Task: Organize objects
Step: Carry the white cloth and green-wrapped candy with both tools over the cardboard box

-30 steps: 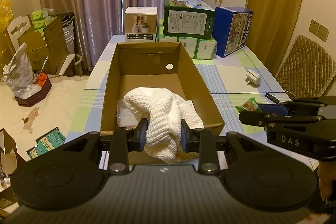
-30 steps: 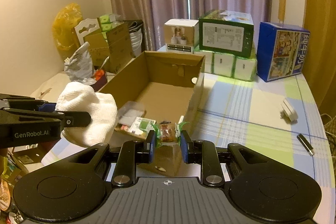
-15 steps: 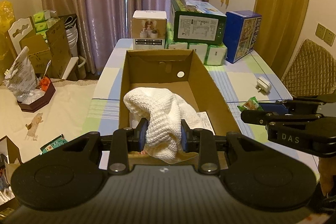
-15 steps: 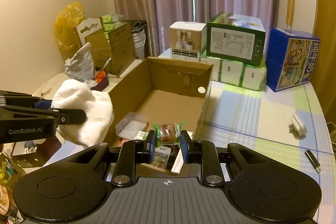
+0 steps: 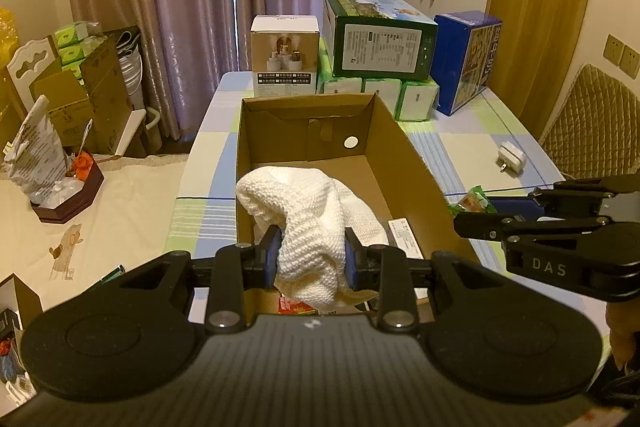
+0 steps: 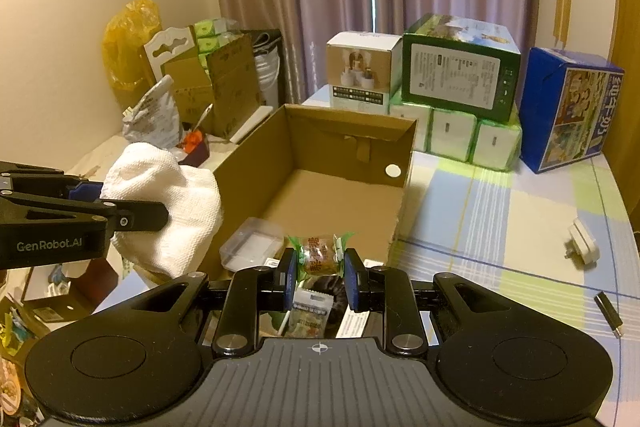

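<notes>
The white knitted cloth (image 5: 316, 223) hangs bunched between the fingers of the left gripper (image 5: 311, 259), which is clamped on it above the near left end of the open brown cardboard box (image 5: 404, 163). The small green-ended wrapped snack (image 6: 319, 255) sits pinched in the right gripper (image 6: 319, 277), closed on it over the box's near end.

Both loads look ready to drop in. To do this well, I would lower each gripper below the rim before releasing, so the soft cloth does not drape over the left wall and the light snack does not bounce out. The cloth probably suits the bare far half of the floor, since it would otherwise bury what lies below.

Inside the near end lie a clear plastic container (image 6: 250, 245), a printed packet (image 6: 310, 311) and a white paper leaflet (image 5: 404, 233); these crowd the landing spot. The two grippers are near each other, so releasing one at a time seems safer.

On the checked tablecloth (image 6: 500, 227) to the right rest a white plug adapter (image 6: 581, 241) and a small black stick (image 6: 607, 311), not yet packed. Stacked cartons (image 5: 380, 47) stand behind the box, well clear.
</notes>
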